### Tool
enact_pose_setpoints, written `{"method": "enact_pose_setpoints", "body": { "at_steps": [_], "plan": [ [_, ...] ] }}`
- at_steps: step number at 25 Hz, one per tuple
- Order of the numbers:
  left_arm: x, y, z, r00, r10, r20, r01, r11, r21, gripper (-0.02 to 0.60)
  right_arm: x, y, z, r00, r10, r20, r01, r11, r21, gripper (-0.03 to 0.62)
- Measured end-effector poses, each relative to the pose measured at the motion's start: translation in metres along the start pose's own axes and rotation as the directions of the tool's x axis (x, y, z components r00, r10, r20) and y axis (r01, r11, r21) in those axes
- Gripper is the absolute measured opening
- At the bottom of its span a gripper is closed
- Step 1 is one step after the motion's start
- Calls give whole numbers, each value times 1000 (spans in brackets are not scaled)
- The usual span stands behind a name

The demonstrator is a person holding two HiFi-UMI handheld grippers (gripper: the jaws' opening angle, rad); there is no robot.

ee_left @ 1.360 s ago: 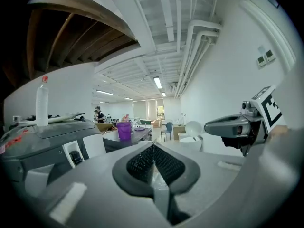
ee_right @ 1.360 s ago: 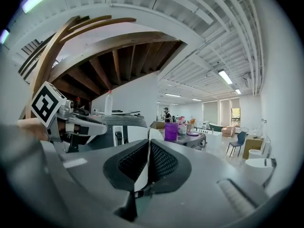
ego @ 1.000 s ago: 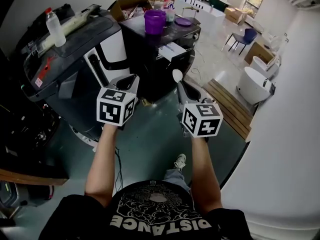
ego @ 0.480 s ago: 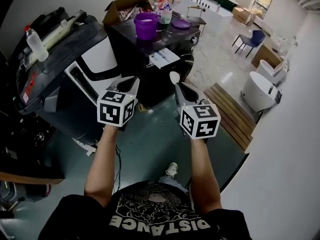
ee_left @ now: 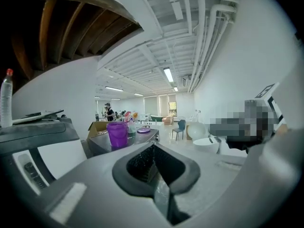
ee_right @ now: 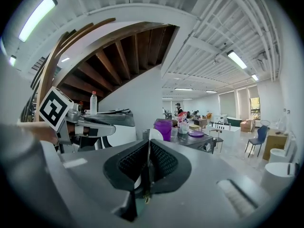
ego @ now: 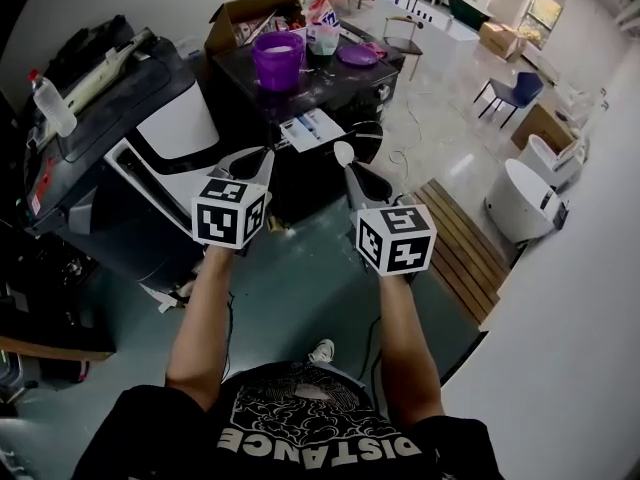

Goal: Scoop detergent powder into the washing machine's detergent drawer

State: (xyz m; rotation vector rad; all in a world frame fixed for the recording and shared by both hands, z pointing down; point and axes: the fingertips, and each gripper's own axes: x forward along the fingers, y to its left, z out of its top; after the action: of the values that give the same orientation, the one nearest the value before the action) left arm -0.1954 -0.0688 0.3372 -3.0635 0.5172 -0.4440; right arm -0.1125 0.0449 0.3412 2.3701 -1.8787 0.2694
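A black washing machine [ego: 335, 93] stands ahead, its pale detergent drawer [ego: 308, 128] pulled out at the front. On top sit a purple tub [ego: 277, 58], a purple lid [ego: 357, 55] and a detergent bag [ego: 323, 16]. My right gripper [ego: 352, 170] is shut on the handle of a white spoon [ego: 343, 152], short of the drawer; the spoon's bowl [ee_right: 155, 135] shows above the jaws. My left gripper [ego: 263, 158] is shut with nothing in it, level with the right one. The tub [ee_left: 117, 133] is also in the left gripper view, far ahead.
A big black-and-white machine [ego: 150, 138] with a plastic bottle [ego: 52, 103] on it fills the left. A wooden pallet [ego: 455, 238] and a white round tub [ego: 525, 203] lie to the right. A cardboard box [ego: 240, 13] and a blue chair [ego: 515, 88] stand behind.
Both grippers have come nearer the washing machine, which sits lower and closer in the head view. The person's foot has stepped forward. The jaws have kept their states.
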Motion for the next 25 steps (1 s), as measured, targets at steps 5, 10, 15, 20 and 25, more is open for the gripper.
{"method": "enact_pose_setpoints", "body": {
  "at_steps": [5, 10, 15, 20, 25],
  "plan": [
    [26, -6, 5, 1000, 30, -4, -30, 999, -17, 0, 13, -27, 1, 999, 39, -13, -40, 999, -21, 34],
    [45, -6, 8, 998, 65, -18, -65, 998, -23, 0, 25, -46, 0, 997, 74, -16, -75, 997, -18, 32],
    [56, -5, 10, 996, 91, -28, -91, 995, -27, 0, 32, -59, 2, 995, 101, -13, -102, 995, -17, 32],
    [62, -2, 13, 994, 109, -26, -109, 994, -27, 0, 39, -65, 4, 993, 116, -9, -116, 993, -22, 32],
    [66, 5, 15, 992, 124, -15, -125, 992, -31, 0, 48, -66, 5, 991, 132, -8, -132, 991, -31, 32]
  ]
}}
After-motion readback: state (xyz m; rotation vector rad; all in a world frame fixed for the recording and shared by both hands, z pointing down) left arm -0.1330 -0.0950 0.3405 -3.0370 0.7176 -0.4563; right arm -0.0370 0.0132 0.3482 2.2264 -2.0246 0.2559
